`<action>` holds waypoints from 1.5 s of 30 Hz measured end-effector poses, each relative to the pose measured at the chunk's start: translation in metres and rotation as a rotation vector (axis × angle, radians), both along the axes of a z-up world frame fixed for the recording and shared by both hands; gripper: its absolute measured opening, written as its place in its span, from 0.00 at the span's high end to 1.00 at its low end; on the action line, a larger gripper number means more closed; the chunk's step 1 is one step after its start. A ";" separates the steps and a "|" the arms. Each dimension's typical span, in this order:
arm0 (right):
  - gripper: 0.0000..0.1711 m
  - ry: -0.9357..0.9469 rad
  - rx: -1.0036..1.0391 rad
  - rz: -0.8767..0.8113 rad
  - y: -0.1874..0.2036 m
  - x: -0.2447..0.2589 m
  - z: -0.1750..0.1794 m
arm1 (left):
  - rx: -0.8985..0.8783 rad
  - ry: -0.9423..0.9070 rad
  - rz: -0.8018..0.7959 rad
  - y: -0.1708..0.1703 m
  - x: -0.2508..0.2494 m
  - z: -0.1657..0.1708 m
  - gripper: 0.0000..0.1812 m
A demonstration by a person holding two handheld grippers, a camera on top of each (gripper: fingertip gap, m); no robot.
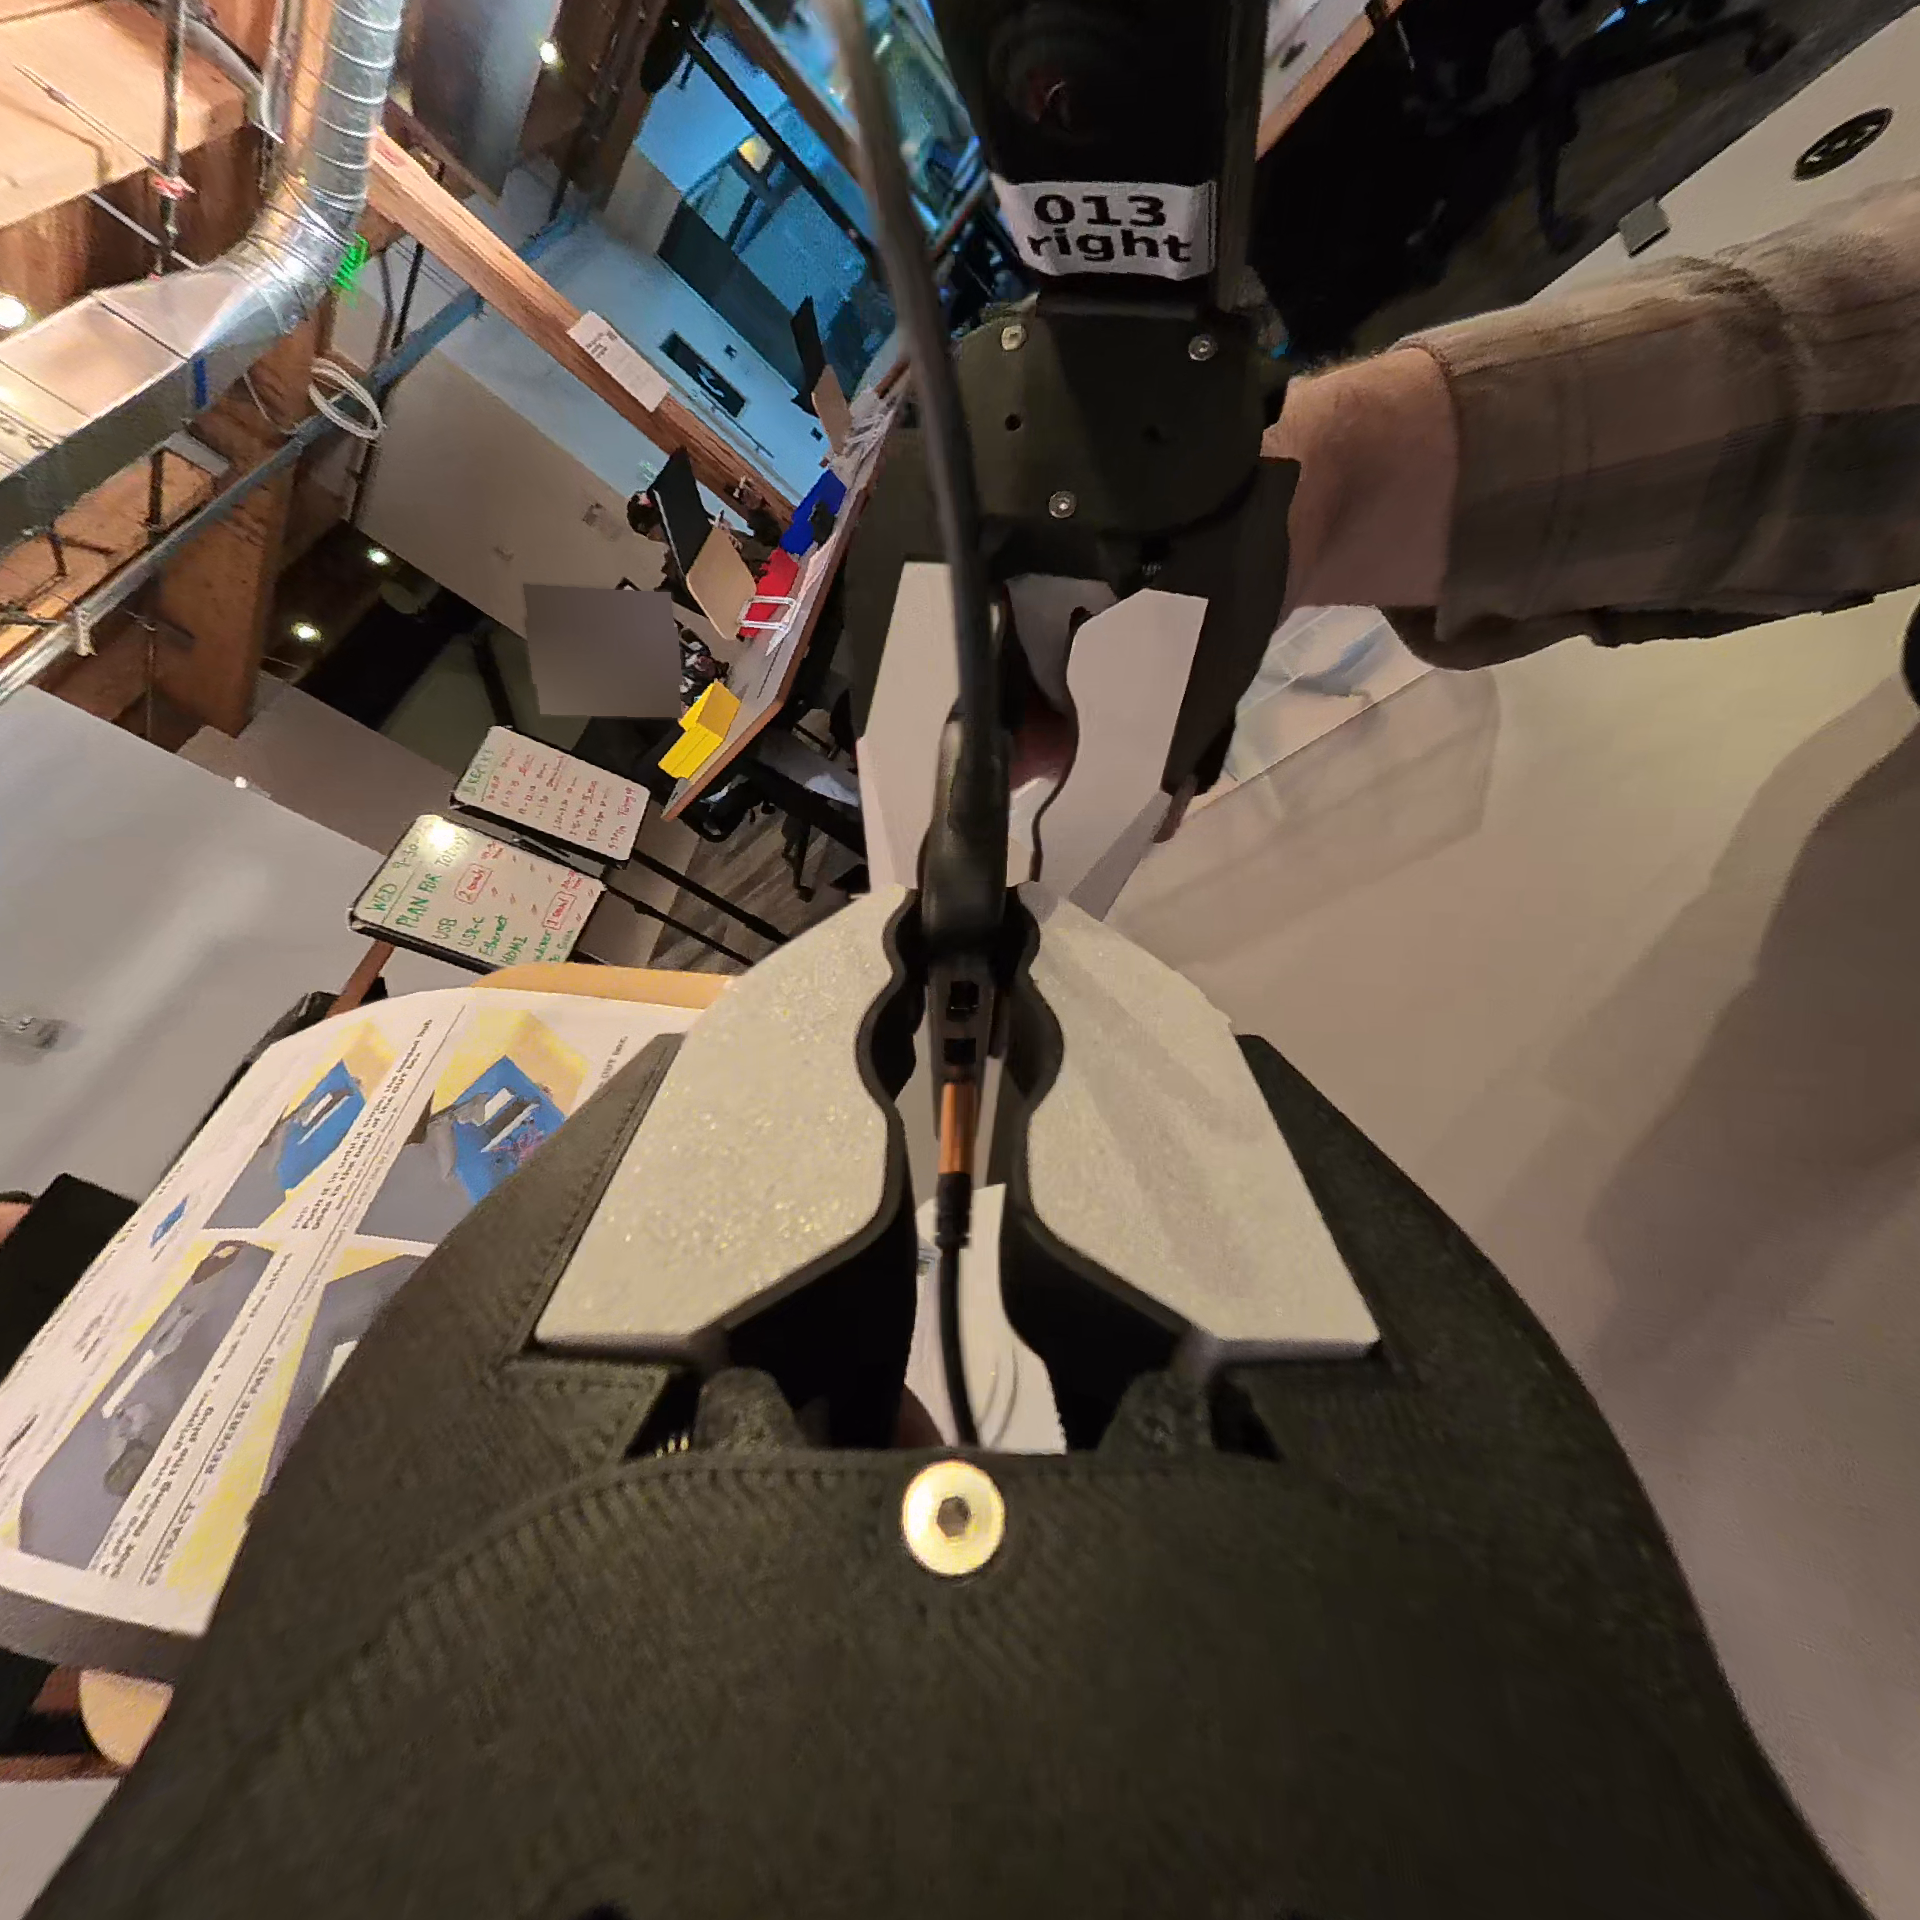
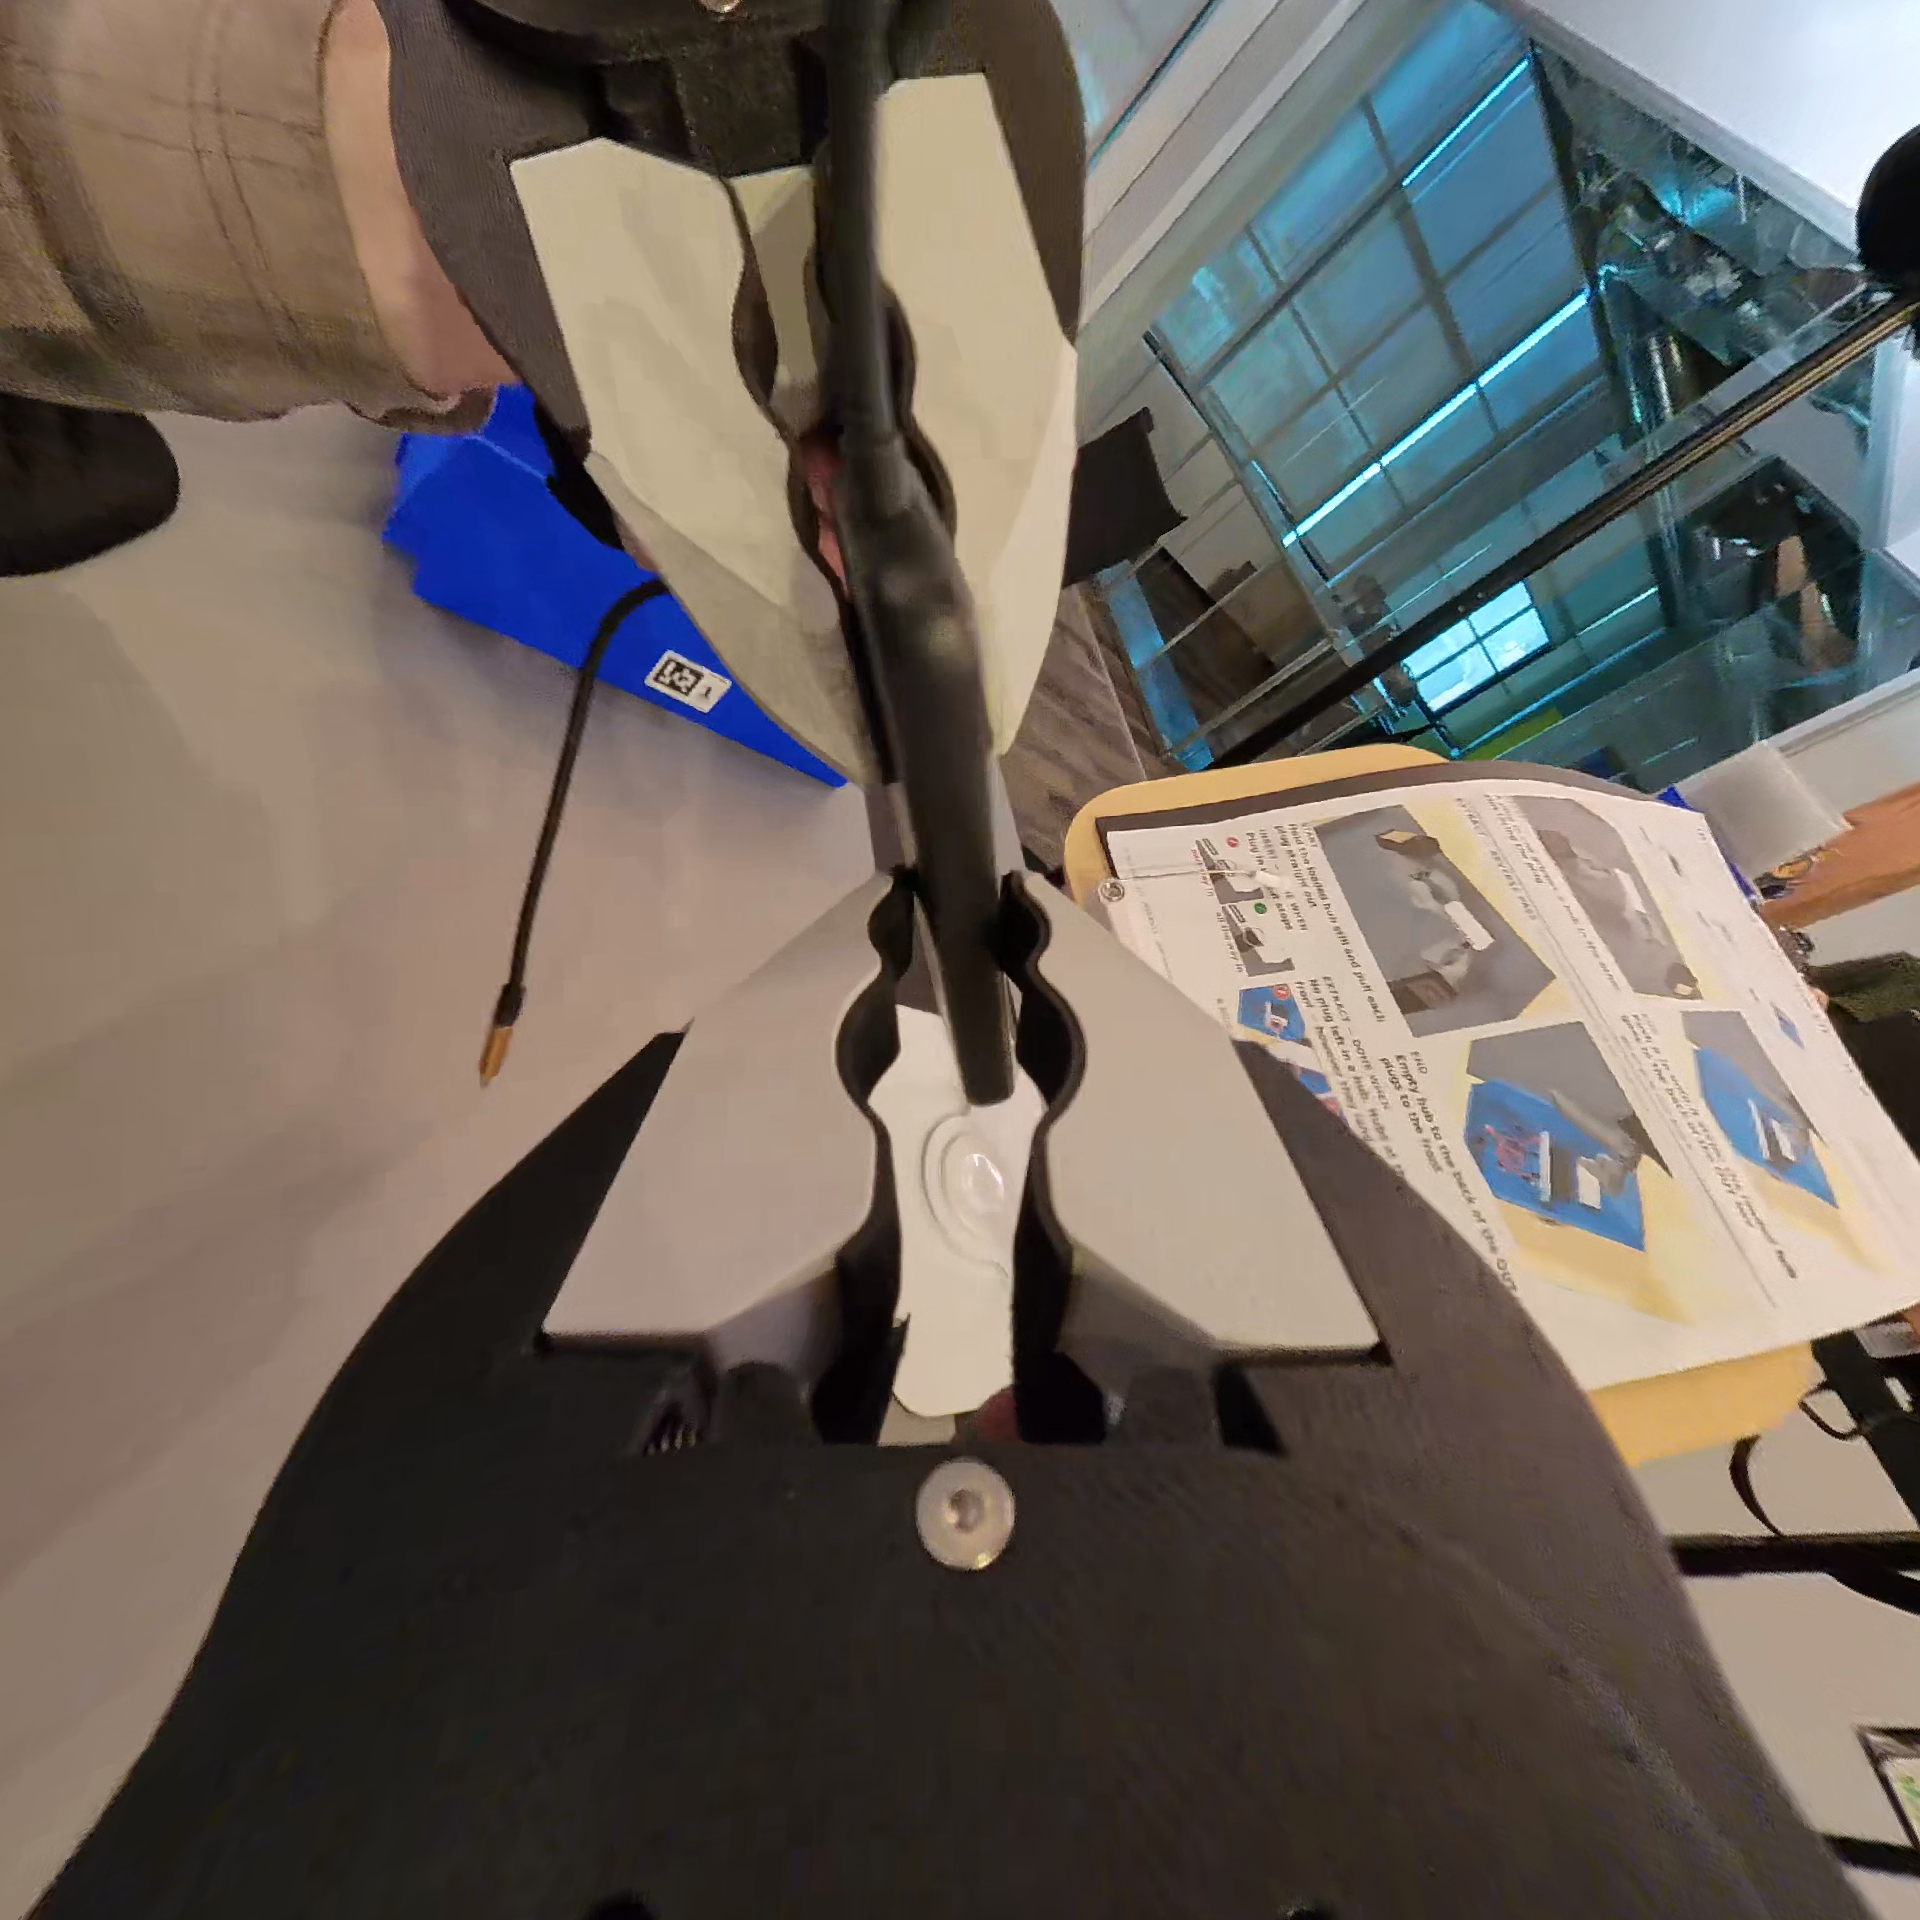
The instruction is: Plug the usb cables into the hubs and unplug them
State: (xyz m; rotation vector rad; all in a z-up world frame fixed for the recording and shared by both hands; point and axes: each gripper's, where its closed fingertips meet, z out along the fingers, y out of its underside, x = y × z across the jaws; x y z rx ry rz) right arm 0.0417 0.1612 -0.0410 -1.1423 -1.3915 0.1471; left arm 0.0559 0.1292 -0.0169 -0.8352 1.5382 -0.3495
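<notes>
Closest to my left lens, the left hand-held gripper [image 1: 961,997] pinches a black usb cable [image 1: 961,831] at its plug; my right hand-held gripper [image 2: 956,977] pinches the same black piece facing it, both lifted off the grey bench [image 2: 260,883]; a blue hub box [image 2: 520,561] sits behind, a loose gold-tipped lead [image 2: 540,831] beside it; a printed instruction sheet [image 2: 1507,1039] lies to one side.

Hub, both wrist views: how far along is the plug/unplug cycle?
Done: no seated plug that I can confirm. In hand: left gripper and right gripper are both shut on the black hub, held between them. Left: a copper-tipped cable lies loose by the blue bin, so it needs plugging in, then pulling out.
</notes>
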 end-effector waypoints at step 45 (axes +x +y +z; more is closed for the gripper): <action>0.81 0.412 -0.815 0.327 0.002 0.005 -0.016 | 0.562 0.165 0.342 0.048 -0.014 -0.033 0.92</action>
